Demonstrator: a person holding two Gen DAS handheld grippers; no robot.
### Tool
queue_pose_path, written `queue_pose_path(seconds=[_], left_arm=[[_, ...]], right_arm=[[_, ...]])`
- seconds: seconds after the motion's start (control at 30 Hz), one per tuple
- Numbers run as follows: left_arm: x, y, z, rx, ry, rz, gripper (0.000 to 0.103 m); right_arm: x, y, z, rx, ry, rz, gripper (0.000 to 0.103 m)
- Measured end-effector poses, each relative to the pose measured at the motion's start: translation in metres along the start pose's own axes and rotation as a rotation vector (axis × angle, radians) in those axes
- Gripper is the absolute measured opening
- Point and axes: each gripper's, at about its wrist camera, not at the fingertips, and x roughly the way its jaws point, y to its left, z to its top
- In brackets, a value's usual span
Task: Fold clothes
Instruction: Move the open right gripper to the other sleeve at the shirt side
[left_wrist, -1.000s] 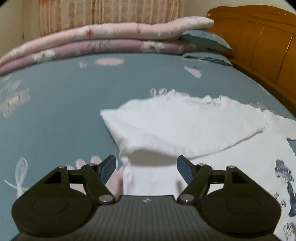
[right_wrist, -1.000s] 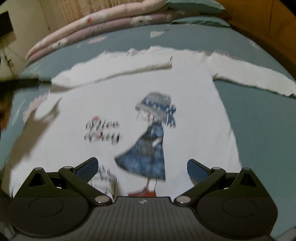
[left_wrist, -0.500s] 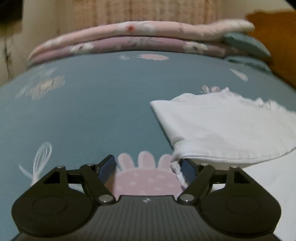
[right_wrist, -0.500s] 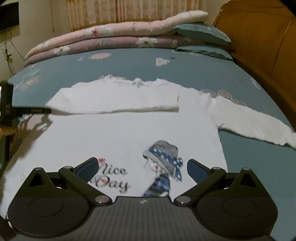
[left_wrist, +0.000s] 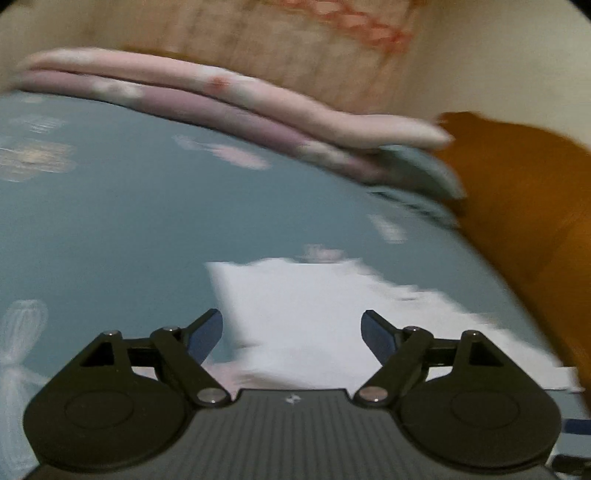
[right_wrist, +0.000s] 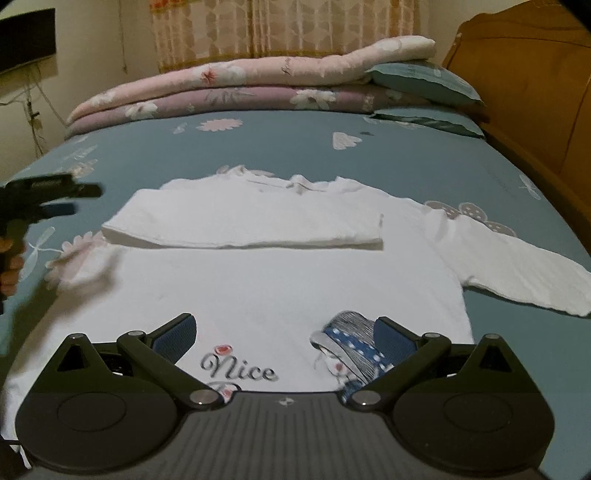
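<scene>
Right claw (right_wrist: 284, 334): black plastic linkage arms, ribbed grey body, blue rubbery pads, jaws wide apart, nothing in them. It hangs over the lower front of the white shirt (right_wrist: 258, 291), not touching. Directly under it, between the pads, is printed script reading "Nice" (right_wrist: 240, 369); under its right-hand pad, a cartoon figure in a striped blue-banded hat (right_wrist: 351, 332).

The shirt is soft knit, lying flat on the bed. Just ahead of the right claw, one long sleeve (right_wrist: 243, 225) is folded across the chest as a flat rectangular band with a crisp lower edge. Ahead and to the right, the other sleeve (right_wrist: 517, 269) lies stretched out on the teal sheet (right_wrist: 295, 147). The ruffled collar sits past the folded band.

Left claw (left_wrist: 291, 334): same build, jaws opening, empty; blurred white cloth of the shirt (left_wrist: 306, 306) lies below and ahead of it. In the right wrist view it shows far off to the left (right_wrist: 55, 197), clear of the shirt's edge, with fingers (right_wrist: 11, 266) of a hand on its grip.

The sheet is smooth, with a flower and dragonfly print. Furthest from both claws: two folded quilts (right_wrist: 240, 85), pink floral, puffy, stacked; teal pillows (right_wrist: 421, 79); a glossy wooden headboard (right_wrist: 535, 92) to the right; and a patterned curtain (right_wrist: 284, 26) behind.
</scene>
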Motion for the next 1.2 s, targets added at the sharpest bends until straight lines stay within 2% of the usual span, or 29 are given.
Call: queue_pose_path(seconds=[0.03, 0.13, 0.23, 0.3, 0.4, 0.63, 0.77, 1.03, 1.13, 1.2], left_arm=[[0.009, -0.002, -0.001, -0.006, 0.011, -0.037, 0.082], [0.032, -0.002, -0.013, -0.018, 0.057, -0.059, 0.082], [0.046, 0.009, -0.026, -0.046, 0.122, -0.052, 0.082], [0.047, 0.014, -0.029, -0.063, 0.139, -0.056, 0.082], [0.044, 0.013, -0.029, -0.066, 0.136, -0.067, 0.082], [0.047, 0.009, -0.028, -0.027, 0.14, -0.064, 0.083], [0.048, 0.011, -0.028, -0.03, 0.14, -0.072, 0.084], [0.048, 0.013, -0.028, -0.04, 0.14, -0.084, 0.084], [0.048, 0.014, -0.028, -0.042, 0.139, -0.088, 0.084], [0.048, 0.014, -0.028, -0.043, 0.139, -0.091, 0.084]], right_arm=[[0.002, 0.001, 0.002, -0.004, -0.001, 0.006, 0.103], [0.009, 0.002, 0.014, -0.019, -0.011, 0.028, 0.103], [0.018, -0.004, 0.03, -0.01, -0.017, 0.065, 0.102], [0.028, -0.018, 0.043, 0.047, -0.009, 0.109, 0.1], [0.052, -0.051, 0.056, 0.213, 0.013, 0.181, 0.097], [0.122, -0.139, 0.05, 0.717, 0.062, 0.336, 0.096], [0.151, -0.163, 0.038, 0.859, 0.031, 0.39, 0.094], [0.188, -0.172, 0.062, 0.815, -0.018, 0.406, 0.093], [0.198, -0.173, 0.072, 0.765, 0.004, 0.393, 0.083], [0.198, -0.174, 0.072, 0.753, 0.017, 0.374, 0.068]])
